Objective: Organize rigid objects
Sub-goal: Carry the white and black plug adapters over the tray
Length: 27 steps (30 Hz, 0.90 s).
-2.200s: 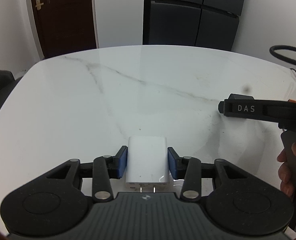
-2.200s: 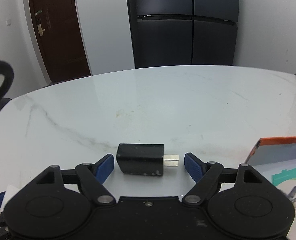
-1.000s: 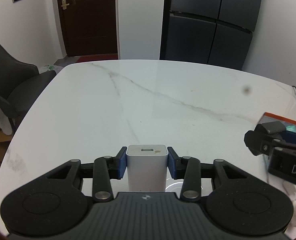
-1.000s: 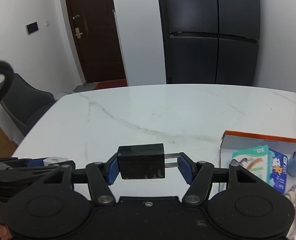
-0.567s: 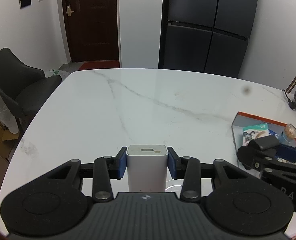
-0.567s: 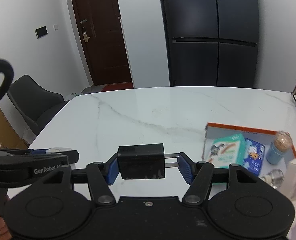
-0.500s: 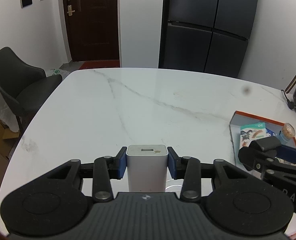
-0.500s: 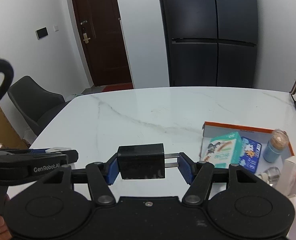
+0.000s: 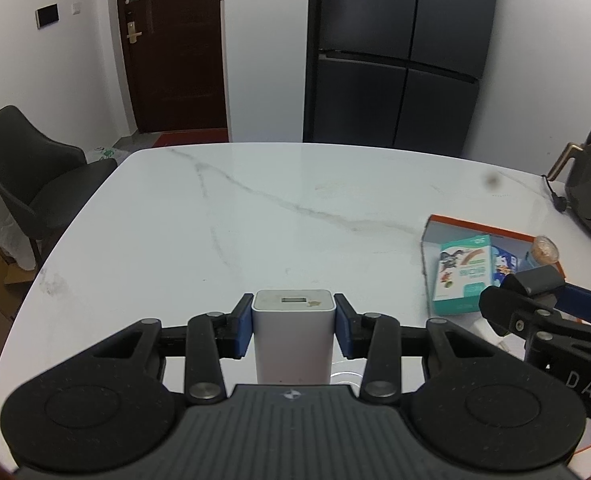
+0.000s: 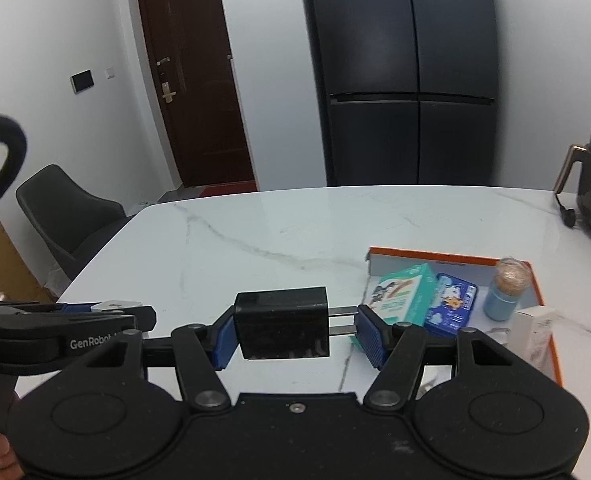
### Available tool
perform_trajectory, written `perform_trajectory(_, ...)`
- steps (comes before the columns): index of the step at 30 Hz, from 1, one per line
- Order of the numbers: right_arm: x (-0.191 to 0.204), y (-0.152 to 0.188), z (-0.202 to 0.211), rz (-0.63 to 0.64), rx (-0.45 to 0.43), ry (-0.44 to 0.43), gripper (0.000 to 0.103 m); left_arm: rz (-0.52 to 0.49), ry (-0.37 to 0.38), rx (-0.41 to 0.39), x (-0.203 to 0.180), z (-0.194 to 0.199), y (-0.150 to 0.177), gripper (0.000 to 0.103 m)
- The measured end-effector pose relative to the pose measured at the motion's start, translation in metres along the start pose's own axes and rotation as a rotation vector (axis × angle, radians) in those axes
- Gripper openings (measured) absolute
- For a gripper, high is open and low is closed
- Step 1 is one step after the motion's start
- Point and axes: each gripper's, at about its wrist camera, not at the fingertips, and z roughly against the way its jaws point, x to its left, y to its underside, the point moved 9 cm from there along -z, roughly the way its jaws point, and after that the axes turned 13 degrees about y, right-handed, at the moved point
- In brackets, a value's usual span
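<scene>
**Both chargers carried clear of the marble, tray now in view**

Since two seconds ago both chargers have left the tabletop and been carried toward the tray side, so the orange-rimmed tray and the seat at the far end now show in both views.

The left gripper has its blue pads pressed flat on the two side faces of the white charger, jaws narrow, the block filling the whole gap. It is a smooth, matte white rectangular block with rounded edges, standing upright, its top face carrying a USB slot and a small tan smudge.

The right gripper stands about half open and clamps the black charger lengthwise. The left pad bears on the flat back of the body; the ribbed right pad meets the tips of the two metal prongs. This charger is a glossy black cube, dusty on the near face, lying sideways with prongs pointing right.

Both chargers hang above the white marble table, a polished slab with grey veins. Right of the black charger, the shallow tray holds a teal carton, a blue packet, a light-blue bottle with a cork-coloured cap and a white box.
</scene>
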Motion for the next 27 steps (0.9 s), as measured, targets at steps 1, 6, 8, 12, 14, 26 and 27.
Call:
perform_trajectory(1, -0.004, 0.0, 0.002, -0.004, -0.001, 0.003, 0.074, -0.004, 0.003, 0.001, -0.003, 0.0, 0.0, 0.041)
perform_trajectory(6, -0.017, 0.001, 0.008, -0.017, -0.009, 0.015, 0.074, -0.023, 0.02, 0.004, -0.017, -0.001, 0.004, 0.041)
perform_trajectory(8, -0.021, 0.001, 0.011, -0.025, -0.012, 0.018, 0.074, -0.031, 0.027, 0.005, -0.022, 0.0, 0.005, 0.041)
perform_trajectory(12, -0.03, 0.001, 0.015, -0.038, -0.017, 0.03, 0.074, -0.043, 0.038, 0.005, -0.03, 0.001, 0.006, 0.041)
perform_trajectory(14, -0.034, 0.001, 0.017, -0.042, -0.02, 0.036, 0.074, -0.047, 0.043, 0.003, -0.035, 0.002, 0.006, 0.041)
perform_trajectory(26, -0.061, 0.005, 0.03, -0.078, -0.032, 0.071, 0.074, -0.075, 0.076, 0.005, -0.061, 0.006, 0.011, 0.041)
perform_trajectory(27, -0.063, 0.006, 0.031, -0.081, -0.033, 0.073, 0.074, -0.077, 0.079, 0.006, -0.063, 0.006, 0.011, 0.041)
